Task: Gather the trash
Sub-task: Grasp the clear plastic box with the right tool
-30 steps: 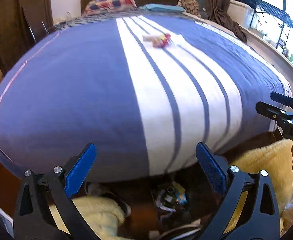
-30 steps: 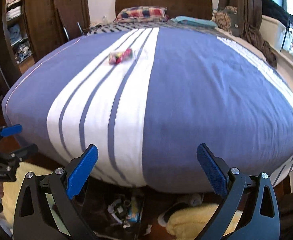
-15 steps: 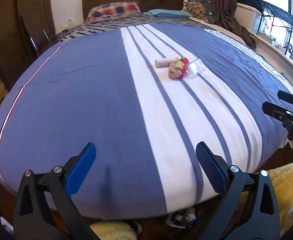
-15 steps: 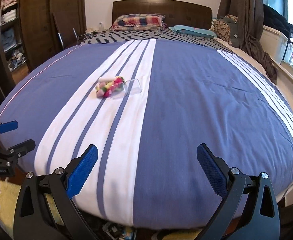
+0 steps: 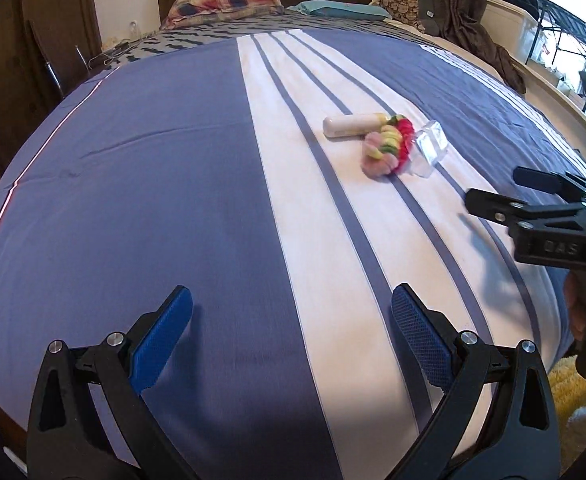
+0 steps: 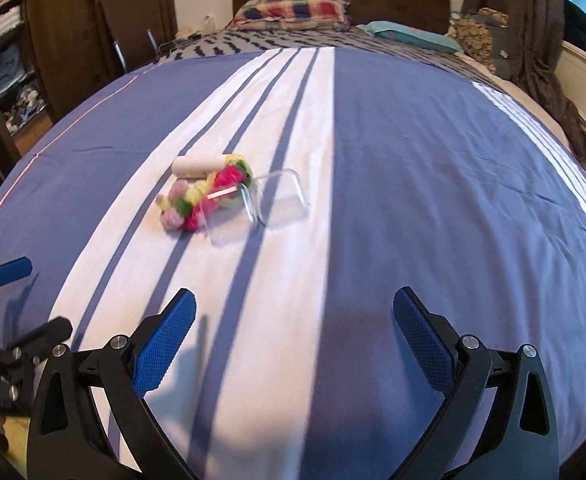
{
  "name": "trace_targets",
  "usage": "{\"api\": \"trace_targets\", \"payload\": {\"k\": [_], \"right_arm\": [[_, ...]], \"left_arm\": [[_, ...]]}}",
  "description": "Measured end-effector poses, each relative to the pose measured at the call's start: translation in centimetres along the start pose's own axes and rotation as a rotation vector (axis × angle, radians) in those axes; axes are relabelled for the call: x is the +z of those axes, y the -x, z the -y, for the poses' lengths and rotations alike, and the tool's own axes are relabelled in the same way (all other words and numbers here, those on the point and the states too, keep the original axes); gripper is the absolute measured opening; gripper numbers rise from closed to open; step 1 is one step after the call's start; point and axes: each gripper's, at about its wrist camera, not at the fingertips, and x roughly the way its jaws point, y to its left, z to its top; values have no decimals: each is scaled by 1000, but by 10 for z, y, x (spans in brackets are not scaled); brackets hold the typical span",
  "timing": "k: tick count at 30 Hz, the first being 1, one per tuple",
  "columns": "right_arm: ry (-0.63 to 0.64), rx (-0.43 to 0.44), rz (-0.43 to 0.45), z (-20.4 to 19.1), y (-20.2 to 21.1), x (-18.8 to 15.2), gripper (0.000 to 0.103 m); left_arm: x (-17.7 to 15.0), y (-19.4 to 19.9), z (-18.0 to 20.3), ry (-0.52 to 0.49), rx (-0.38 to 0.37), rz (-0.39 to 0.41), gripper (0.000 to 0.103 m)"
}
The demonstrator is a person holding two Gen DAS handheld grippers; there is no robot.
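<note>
Bedroom, striped blue-and-white bedspread (image 6: pixel 413 184). Your right gripper (image 6: pixel 293 336) and left gripper (image 5: pixel 291 330) both hang spread wide and empty above it. Ahead on the white stripe lie the trash items — a white tube (image 6: pixel 197 166), a colourful fluffy bundle (image 6: pixel 205 196), a clear plastic container (image 6: pixel 261 204), all touching. Risk: the clear container may slip or crush under a hard pinch — soft bedding gives no backing.

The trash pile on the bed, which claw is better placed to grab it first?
Probably the right claw: it is open, and the clear plastic container lies nearly straight ahead of it. From the open left claw, the pile sits off to the right, farther across the bedspread.
</note>
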Motion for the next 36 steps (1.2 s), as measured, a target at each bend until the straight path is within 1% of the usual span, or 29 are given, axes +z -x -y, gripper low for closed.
{"api": "trace_targets", "payload": {"k": [3,10,12,13,14,16,19,24,25,28,30,33,36], "right_arm": [[27,8,-23,-8,-16,14,99],[38,25,-43,-12,-34,29,98],[43,38,-44,-12,-36,31,94],[44,46,-43,-12,-36,33,89],[49,56,-39,-12,-36,33,81],[51,67,-31,-11,-34,33,76],[36,74,-15,-6,-30,33,75],[-4,40,24,16,-18,35,75],[-10,34,28,20,-17,36,75],[-38,14,43,35,-13,36,75],[-53,6,48,45,-13,36,75],[-70,-1,48,58,-13,34,75],[-81,5,45,65,-15,32,75]], "left_arm": [[7,-6,-1,-3,-4,-2,95],[19,-19,-5,-5,-15,-9,95],[21,-22,-4,-9,-18,-12,95],[23,-24,-3,-12,-20,-13,95],[24,-25,-2,-14,-22,-14,95],[26,-28,1,-19,-25,-16,95],[31,-32,6,-25,-33,-17,95],[45,-41,16,-30,-57,-6,94],[49,-44,19,-31,-68,-4,93],[58,-52,27,-32,-111,-1,85],[65,-58,32,-38,-122,4,82],[78,-67,39,-47,-123,11,82],[90,-71,43,-67,-83,26,82]]}}
